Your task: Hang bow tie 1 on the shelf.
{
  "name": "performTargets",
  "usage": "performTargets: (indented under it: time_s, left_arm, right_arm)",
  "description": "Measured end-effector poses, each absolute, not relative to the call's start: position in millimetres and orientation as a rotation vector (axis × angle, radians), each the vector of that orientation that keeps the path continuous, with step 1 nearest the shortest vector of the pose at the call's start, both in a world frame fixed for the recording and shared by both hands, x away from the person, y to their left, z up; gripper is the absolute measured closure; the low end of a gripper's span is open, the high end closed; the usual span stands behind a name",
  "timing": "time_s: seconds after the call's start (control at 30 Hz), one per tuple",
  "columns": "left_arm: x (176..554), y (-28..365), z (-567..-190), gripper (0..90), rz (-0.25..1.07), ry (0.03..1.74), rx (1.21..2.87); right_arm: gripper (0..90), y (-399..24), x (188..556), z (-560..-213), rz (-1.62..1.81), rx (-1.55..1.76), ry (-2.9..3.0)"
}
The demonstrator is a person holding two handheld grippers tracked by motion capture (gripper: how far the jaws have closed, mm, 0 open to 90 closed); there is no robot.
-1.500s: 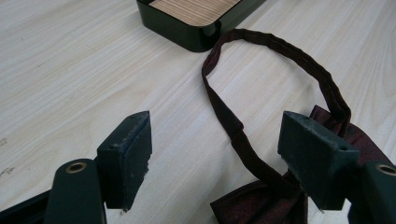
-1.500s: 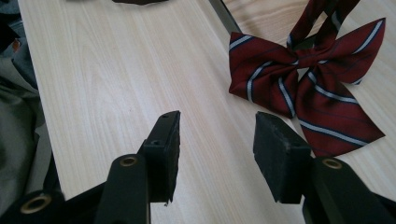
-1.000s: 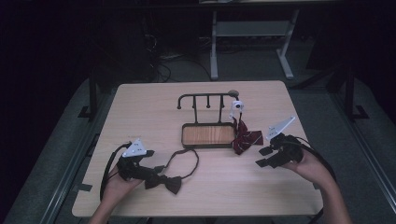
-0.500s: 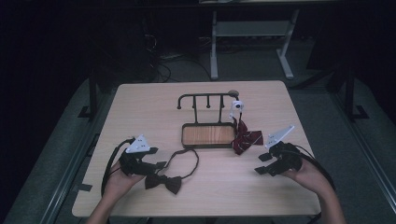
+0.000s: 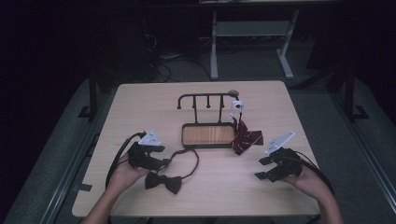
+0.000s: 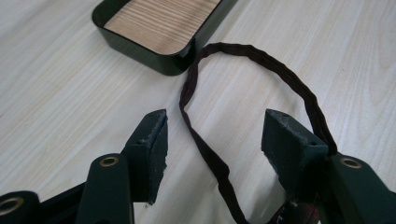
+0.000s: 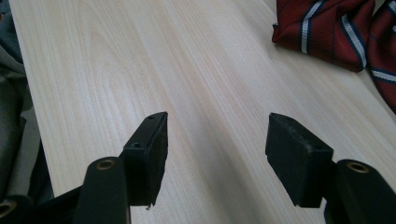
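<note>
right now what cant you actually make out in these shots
- Black bow tie: in the high view the left tool covers where its dark neck strap joins it; the left gripper view's bottom edge cuts it off.
- Red striped tie: cut off by the right gripper view's top-right edges.
- Small white item on the black hook rack: too small to identify in the high view.

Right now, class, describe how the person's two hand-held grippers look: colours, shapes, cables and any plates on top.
Both the left gripper and the right gripper are black, angular tools. Each carries a pale grey three-cornered plate on top and trails a black cable. Each has two blocky fingers with rough, worn pad edges and brass-coloured rivets at the joints. No sleeves are visible.
</note>
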State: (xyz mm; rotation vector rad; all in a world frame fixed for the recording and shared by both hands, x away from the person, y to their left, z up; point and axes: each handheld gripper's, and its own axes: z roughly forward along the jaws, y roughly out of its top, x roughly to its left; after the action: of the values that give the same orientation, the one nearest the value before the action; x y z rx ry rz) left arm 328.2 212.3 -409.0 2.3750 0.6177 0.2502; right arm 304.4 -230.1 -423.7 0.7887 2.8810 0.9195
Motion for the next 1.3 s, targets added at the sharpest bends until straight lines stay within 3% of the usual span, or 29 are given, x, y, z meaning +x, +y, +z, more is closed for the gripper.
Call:
performTargets:
  time_s: [0.83,1.3]
  left_arm:
    - [357.1,185.6,-420.0,47.2,0.18,0.613,2.518]
    - [369.9,181.2,-435.4,61.5,0.147,0.675,2.589]
  right_arm:
    - [38.2,-231.0,300.3,-431.0,0.926,0.797,2.886]
    - [38.3,-232.7,299.6,-431.4,0.925,0.791,2.878]
